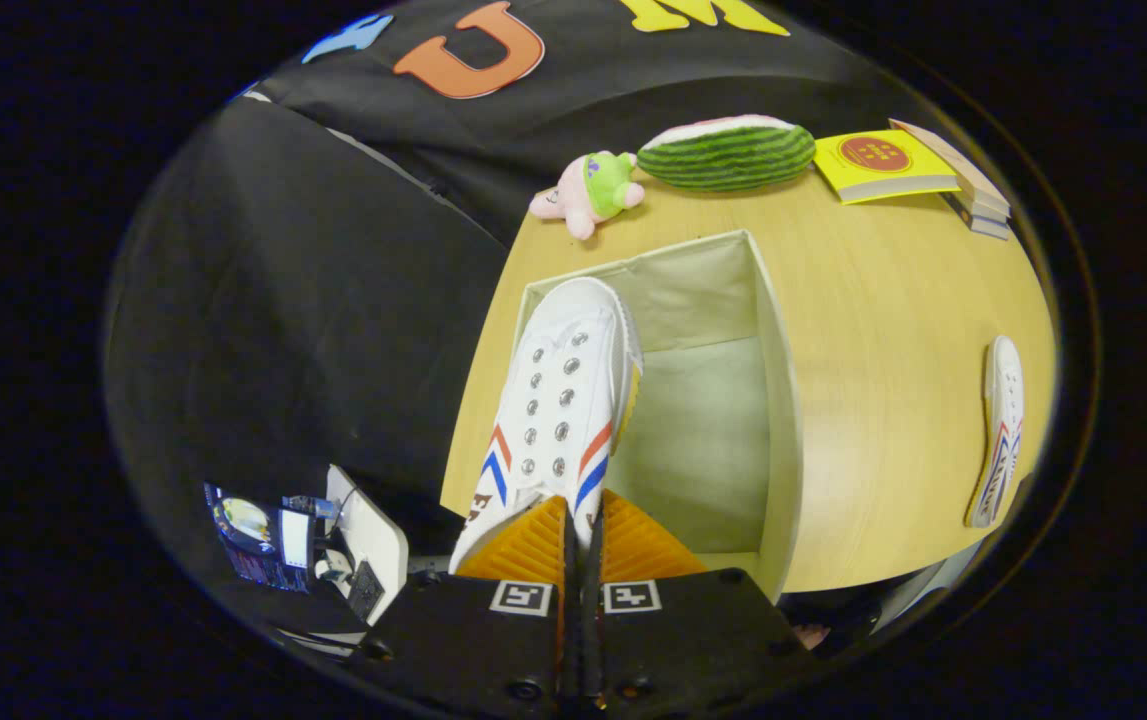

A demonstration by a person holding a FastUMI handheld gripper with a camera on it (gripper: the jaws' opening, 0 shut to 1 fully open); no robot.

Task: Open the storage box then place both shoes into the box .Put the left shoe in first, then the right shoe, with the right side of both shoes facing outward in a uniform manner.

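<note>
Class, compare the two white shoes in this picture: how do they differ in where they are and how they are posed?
The held shoe is gripped at its heel end by the gripper, toe pointing into the open storage box; the other shoe lies untouched on the table, beside the box. The held shoe shows its eyelets and top; the other shoe shows its side. Both are white with red and blue stripes.

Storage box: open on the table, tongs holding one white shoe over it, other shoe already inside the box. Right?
One thing is wrong. The other shoe is not inside the storage box; the gripper view shows it lying on the table, apart from the box. The rest holds: the box is open and the tongs are shut on a white shoe above it.
</note>
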